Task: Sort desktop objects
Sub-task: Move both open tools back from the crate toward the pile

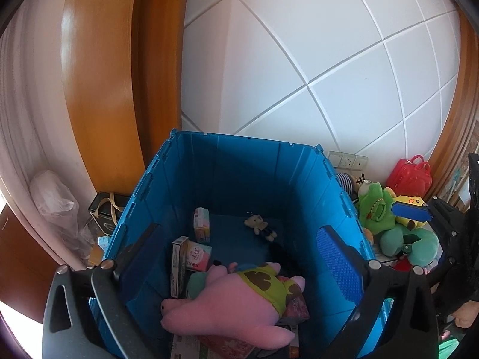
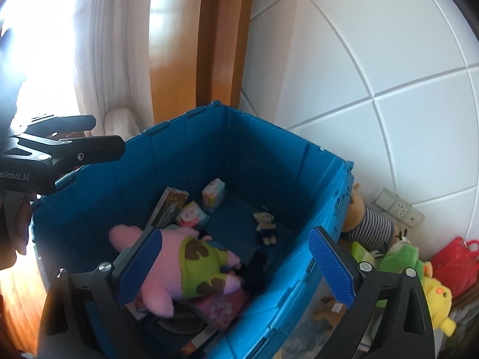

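A blue plastic crate (image 1: 167, 179) (image 2: 314, 167) stands by the white tiled wall. Inside lie a pink star plush with green shorts (image 1: 227, 302) (image 2: 185, 263), a small beige teddy bear (image 1: 260, 224) (image 2: 265, 224), and several small boxes (image 1: 202, 224) (image 2: 213, 199). My left gripper (image 1: 239, 257) is open and empty above the crate's near side. My right gripper (image 2: 236, 269) is open and empty above the crate. The right gripper also shows at the right of the left wrist view (image 1: 419, 212), and the left one at the left of the right wrist view (image 2: 98, 137).
Plush toys lie right of the crate: a green one (image 1: 380, 209) (image 2: 401, 254), a yellow one (image 2: 440, 299), a striped one (image 2: 371, 230). A red toy case (image 1: 410, 176) (image 2: 455, 257) stands by the wall. A wooden frame (image 1: 98, 74) and a black box (image 1: 104, 209) are at left.
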The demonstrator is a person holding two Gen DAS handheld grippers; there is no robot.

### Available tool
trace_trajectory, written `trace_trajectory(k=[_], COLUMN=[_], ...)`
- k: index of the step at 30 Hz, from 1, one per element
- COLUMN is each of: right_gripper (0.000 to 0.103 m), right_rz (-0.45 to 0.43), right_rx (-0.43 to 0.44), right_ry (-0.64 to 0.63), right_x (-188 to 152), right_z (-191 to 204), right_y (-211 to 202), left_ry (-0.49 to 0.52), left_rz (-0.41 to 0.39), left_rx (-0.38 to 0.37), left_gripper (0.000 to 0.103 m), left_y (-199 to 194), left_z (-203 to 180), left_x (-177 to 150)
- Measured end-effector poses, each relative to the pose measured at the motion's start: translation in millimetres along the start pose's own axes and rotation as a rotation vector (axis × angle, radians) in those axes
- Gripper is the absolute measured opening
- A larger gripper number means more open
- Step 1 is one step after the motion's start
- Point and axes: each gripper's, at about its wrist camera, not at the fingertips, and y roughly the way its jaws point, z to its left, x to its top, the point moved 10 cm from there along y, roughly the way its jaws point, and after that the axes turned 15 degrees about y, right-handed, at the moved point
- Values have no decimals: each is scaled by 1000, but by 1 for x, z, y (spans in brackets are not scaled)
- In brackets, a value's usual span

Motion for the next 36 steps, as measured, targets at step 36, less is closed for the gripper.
trace_trajectory(k=[36], right_gripper=[100], right_rz=[-13], right_rx=[-151], right_ry=[256], right_x=[-179], right_z=[-254], right_y=[-137], left_ry=[196], left_rz=[79], left_rx=[-251], left_gripper=[103], left_y=[24], left_z=[-364], left_x=[-23])
